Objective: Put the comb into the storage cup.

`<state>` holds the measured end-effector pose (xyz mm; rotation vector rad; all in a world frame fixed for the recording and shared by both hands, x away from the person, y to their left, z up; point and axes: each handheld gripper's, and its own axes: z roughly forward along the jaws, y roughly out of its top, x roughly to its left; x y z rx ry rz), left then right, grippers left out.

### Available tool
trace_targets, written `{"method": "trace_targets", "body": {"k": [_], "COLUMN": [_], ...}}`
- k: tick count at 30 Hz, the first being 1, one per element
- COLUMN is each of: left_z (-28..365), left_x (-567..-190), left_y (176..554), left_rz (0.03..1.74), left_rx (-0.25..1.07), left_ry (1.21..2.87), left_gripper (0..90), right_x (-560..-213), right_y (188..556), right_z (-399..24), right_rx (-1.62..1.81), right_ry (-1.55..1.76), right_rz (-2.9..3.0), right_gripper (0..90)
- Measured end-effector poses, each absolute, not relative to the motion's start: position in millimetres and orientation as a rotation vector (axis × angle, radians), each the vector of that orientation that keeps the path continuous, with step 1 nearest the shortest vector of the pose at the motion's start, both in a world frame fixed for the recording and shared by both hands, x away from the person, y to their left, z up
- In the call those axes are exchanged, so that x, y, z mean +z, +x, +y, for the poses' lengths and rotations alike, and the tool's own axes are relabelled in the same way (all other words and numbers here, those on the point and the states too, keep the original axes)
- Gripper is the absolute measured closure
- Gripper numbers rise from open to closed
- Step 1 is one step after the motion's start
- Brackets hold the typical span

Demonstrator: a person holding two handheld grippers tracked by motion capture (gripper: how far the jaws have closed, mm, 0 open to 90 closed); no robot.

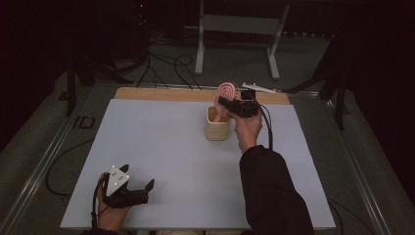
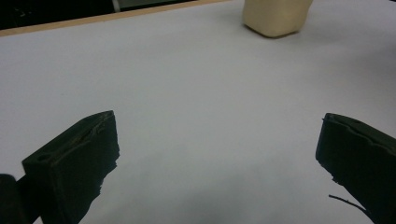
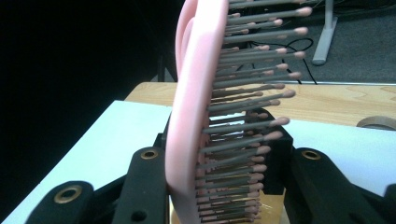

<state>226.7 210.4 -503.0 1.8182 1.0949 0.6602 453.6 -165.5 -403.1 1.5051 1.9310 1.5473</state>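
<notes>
One hairbrush, one cup.

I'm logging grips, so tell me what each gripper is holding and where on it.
The right gripper clamps the pink hairbrush across its bristled head, over the cream cup. The left gripper is open, holding nothing.

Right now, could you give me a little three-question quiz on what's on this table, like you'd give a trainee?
1. True or false: the left gripper is clamped on the cup.
2. What does the right gripper hold? A) a spoon B) a pink hairbrush C) a marker
3. Fill in: the brush's lower end sits over the beige ____.

Key:
1. False. Its jaws stand open over bare table.
2. B, the pink hairbrush.
3. Cup.
</notes>
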Motion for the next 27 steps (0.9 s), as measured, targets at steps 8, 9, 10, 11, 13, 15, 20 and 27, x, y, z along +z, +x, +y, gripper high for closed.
{"method": "trace_targets", "body": {"k": [8,9,10,11,13,15,20,27], "left_z": [210.4,210.3,210.3,210.2,210.3,210.2,209.8,209.9], "left_x": [-503.0,-503.0,-503.0,-503.0,-503.0,-503.0,-503.2,-503.2], "left_y": [226.6,226.6,226.6,226.7,226.7,226.6,226.7,226.7], "left_rz": [1.096,1.095,1.095,1.094,1.095,1.095,1.094,1.093], "left_rx": [0.66,0.661,0.66,0.66,0.66,0.659,0.659,0.659], "left_ry": [1.817,1.818,1.818,1.819,1.821,1.82,1.821,1.82], "left_gripper": [0.0,0.0,0.0,0.0,0.0,0.0,0.0,0.0], "right_x": [-404.5,-404.7,-404.9,-405.0,-405.4,-405.5,-406.8,-410.4], "right_y": [454.2,454.2,454.3,454.2,454.4,454.5,454.9,457.4], "right_z": [-164.1,-164.1,-163.8,-163.6,-163.4,-163.4,-163.4,-162.8], "right_rx": [1.544,1.544,1.545,1.545,1.545,1.543,1.546,1.539], "right_ry": [1.506,1.506,1.507,1.509,1.504,1.504,1.504,1.519], "right_rz": [1.936,1.936,1.936,1.937,1.94,1.941,1.942,1.944], "right_gripper": [62.7,62.7,62.6,62.6,62.6,62.6,62.5,62.4]}}
